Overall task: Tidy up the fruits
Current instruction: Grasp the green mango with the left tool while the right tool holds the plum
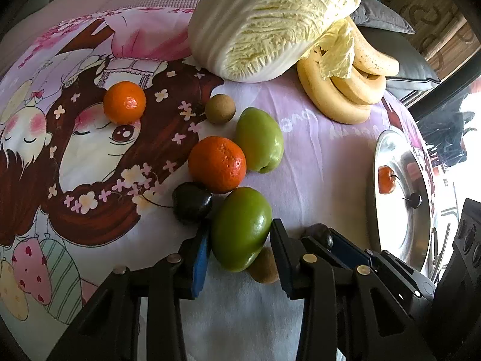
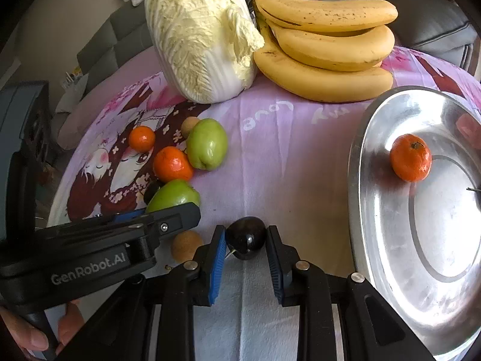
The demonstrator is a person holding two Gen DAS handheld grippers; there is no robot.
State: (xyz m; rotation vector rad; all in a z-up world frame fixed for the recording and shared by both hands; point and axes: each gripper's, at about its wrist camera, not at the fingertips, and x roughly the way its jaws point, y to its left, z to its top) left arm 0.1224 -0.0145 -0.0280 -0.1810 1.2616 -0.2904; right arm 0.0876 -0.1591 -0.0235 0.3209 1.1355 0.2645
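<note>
Here the left tool (image 1: 239, 239) has its jaws spread around a green fruit (image 1: 240, 228), blue pads on either side; whether they press its skin is hard to tell. A dark plum (image 1: 191, 202) lies just ahead and to the left of that tool, touching an orange (image 1: 217, 164), and a second green fruit (image 1: 260, 140) leans against the orange farther ahead. A small brown fruit (image 1: 263, 266) sits partly hidden under the gripped green one. Farther out to the left rest a smaller orange (image 1: 124, 102) and another brown fruit (image 1: 219, 109). The right tool (image 2: 245, 246) is also spread, its jaws flanking a dark plum (image 2: 246, 237) with a little gap showing on each side. Just to its right stands a steel plate (image 2: 378, 210) on the cloth-covered counter (image 2: 285, 165), holding one orange (image 2: 411, 157) near the far rim. Well ahead of both tools lie a cabbage (image 2: 201, 36) and a bunch of bananas (image 2: 327, 48), touching each other.
</note>
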